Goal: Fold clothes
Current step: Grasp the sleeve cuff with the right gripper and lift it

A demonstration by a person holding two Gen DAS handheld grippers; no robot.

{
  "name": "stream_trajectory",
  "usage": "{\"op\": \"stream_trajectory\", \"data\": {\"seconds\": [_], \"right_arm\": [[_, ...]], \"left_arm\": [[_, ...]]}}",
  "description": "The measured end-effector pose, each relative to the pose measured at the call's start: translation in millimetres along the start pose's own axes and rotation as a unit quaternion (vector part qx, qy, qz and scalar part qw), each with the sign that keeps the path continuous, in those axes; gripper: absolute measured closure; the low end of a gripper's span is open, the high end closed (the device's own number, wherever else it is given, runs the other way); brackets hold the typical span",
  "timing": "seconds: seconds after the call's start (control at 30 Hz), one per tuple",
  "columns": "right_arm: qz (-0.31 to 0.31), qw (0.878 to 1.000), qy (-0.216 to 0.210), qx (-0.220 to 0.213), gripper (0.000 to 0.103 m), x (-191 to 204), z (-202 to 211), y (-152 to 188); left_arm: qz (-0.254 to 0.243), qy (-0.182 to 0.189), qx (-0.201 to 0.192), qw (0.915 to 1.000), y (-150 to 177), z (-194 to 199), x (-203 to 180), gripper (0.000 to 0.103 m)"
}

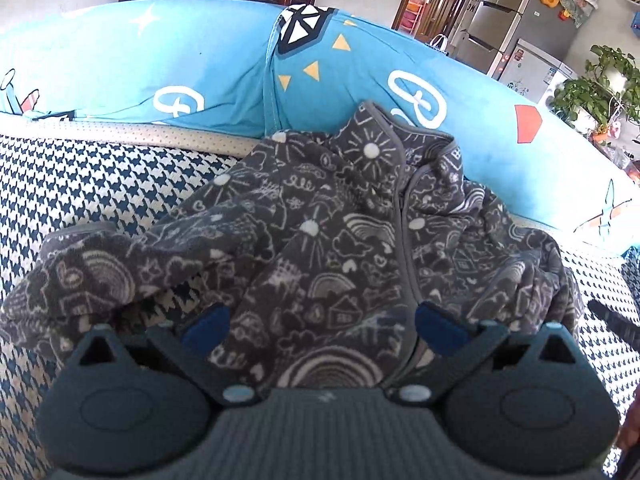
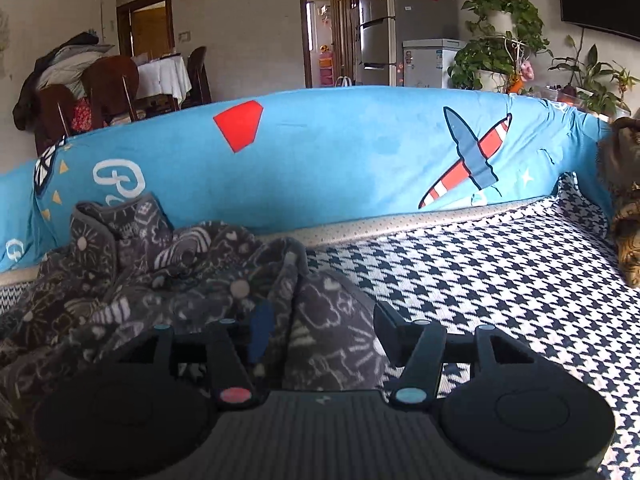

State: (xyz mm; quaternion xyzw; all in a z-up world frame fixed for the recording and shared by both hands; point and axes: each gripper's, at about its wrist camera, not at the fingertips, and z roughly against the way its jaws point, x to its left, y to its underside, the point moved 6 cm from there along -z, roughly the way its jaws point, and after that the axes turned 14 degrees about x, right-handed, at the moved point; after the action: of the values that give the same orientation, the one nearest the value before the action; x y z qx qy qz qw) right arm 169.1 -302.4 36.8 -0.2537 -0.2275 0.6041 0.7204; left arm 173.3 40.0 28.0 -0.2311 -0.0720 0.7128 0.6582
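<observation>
A dark grey fleece jacket [image 1: 340, 240] with white doodle prints lies rumpled on the houndstooth seat cover [image 1: 80, 184], its collar up against the blue backrest. One sleeve [image 1: 92, 276] stretches out to the left. My left gripper [image 1: 322, 328] is open over the jacket's near hem, its fingers wide apart with the zip side of the fabric lying between them. In the right wrist view the jacket [image 2: 160, 280] fills the left half. My right gripper [image 2: 322, 328] is open, and a bulging fold of the jacket sits loosely between its fingers.
The blue backrest cover [image 2: 360, 160] with plane prints runs along the far side. Bare houndstooth seat [image 2: 500, 288] spreads to the right of the jacket. A brown patterned cushion [image 2: 624, 220] sits at the far right end. Plants, a fridge and dining chairs stand behind the sofa.
</observation>
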Motion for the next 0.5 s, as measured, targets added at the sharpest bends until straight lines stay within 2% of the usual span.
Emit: {"op": "stream_trajectory", "data": {"seconds": [0.17, 0.37, 0.43, 0.47, 0.5], "right_arm": [[0.029, 0.999, 0.000, 0.033, 0.035, 5, -5, 22], [0.057, 0.996, 0.018, 0.065, 0.035, 9, -30, 35], [0.060, 0.995, 0.030, 0.070, 0.041, 10, -39, 37], [0.061, 0.995, 0.036, 0.072, 0.054, 10, -43, 38], [0.059, 0.995, 0.040, 0.072, 0.062, 10, -45, 38]], "left_arm": [[0.001, -0.008, -0.003, 1.0000, 0, -1, 0, 0.000], [-0.003, -0.015, 0.005, 0.9999, 1, -9, -1, 0.000], [-0.006, -0.017, 0.009, 0.9998, 2, -12, -3, 0.000], [-0.007, -0.017, 0.011, 0.9998, 3, -13, -3, 0.000], [-0.009, -0.018, 0.013, 0.9997, 4, -15, -4, 0.000]]}}
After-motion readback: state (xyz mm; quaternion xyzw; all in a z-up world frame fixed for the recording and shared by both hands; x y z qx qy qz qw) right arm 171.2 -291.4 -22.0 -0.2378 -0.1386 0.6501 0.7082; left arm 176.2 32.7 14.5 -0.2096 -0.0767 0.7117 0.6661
